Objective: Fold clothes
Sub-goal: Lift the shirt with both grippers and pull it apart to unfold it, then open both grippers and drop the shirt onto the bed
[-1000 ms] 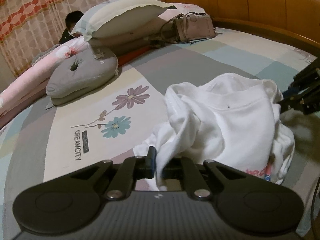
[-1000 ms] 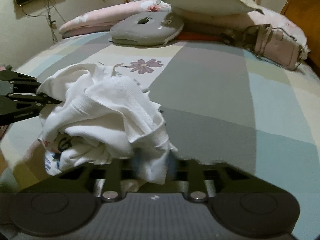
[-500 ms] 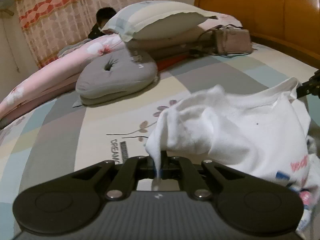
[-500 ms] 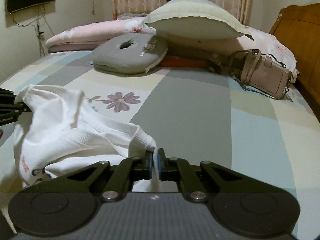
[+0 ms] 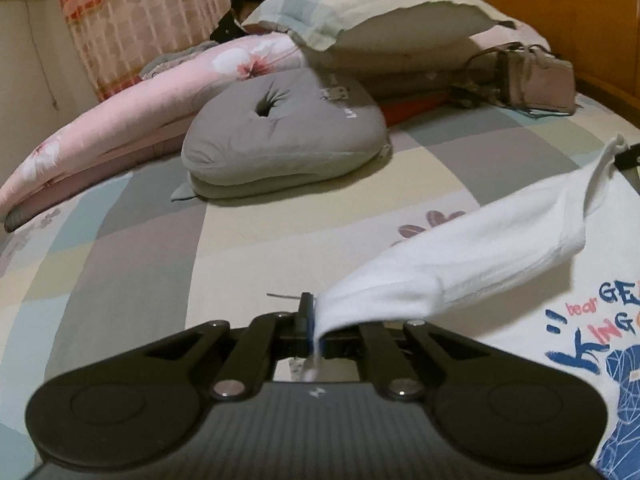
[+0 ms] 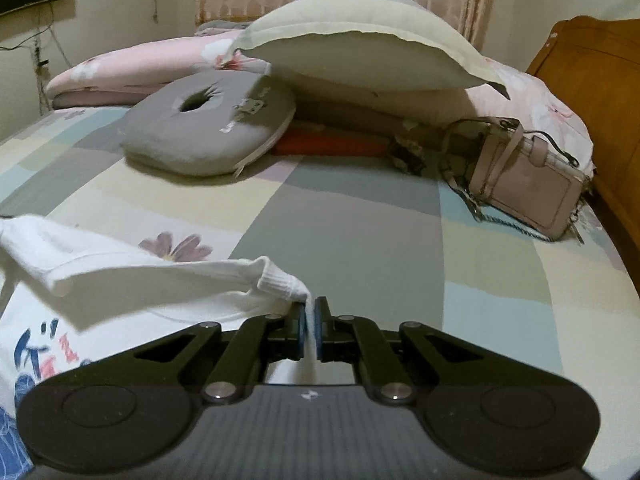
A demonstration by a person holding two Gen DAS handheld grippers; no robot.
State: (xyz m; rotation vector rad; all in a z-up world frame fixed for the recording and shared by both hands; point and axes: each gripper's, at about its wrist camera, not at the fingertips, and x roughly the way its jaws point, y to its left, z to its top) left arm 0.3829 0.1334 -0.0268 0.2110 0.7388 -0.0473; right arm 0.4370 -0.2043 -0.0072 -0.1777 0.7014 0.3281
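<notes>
- Left gripper (image 5: 313, 322) is pinching a white edge of the shirt (image 5: 460, 256); I see cloth trapped between its pressed-together fingers, with a sleeve-like tube running off to my right.
- Between the two grippers the shirt hangs stretched above the bed (image 5: 240, 240), its printed front (image 5: 592, 340) facing up with blue and red lettering.
- Right gripper (image 6: 308, 320) is clamped on a ribbed white edge of the same shirt (image 6: 140, 276), a thin strip of fabric showing between the fingers.
- Judging by this, I am spreading the garment flat. To do it well I would keep both pinches firm, hold even tension, and lower it smoothly so no wrinkles get trapped.
- Grey cushion (image 6: 208, 136) and the pink handbag (image 6: 528, 196) sit well beyond the shirt.
</notes>
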